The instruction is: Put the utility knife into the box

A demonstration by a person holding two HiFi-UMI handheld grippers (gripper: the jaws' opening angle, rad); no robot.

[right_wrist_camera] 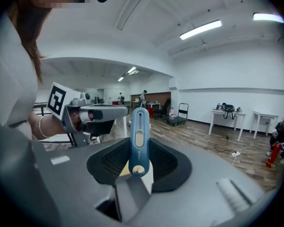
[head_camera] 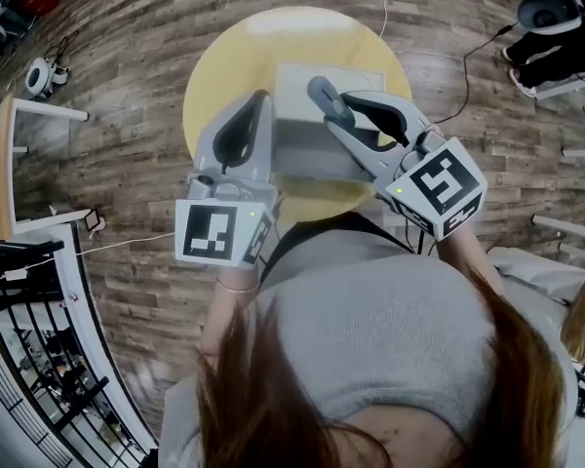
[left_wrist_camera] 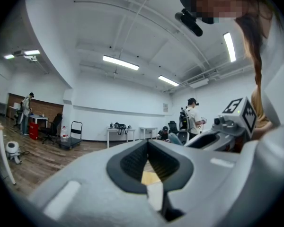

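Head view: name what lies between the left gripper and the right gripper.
In the head view, only part of the box on the yellow table lies between the left gripper and the right gripper, which holds the utility knife.

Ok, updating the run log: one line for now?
right tool: grips knife | left tool: shut, empty | box: on table

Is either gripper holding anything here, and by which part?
Right gripper clamps the blue plastic utility knife at its lower, riveted end; left gripper holds nothing.
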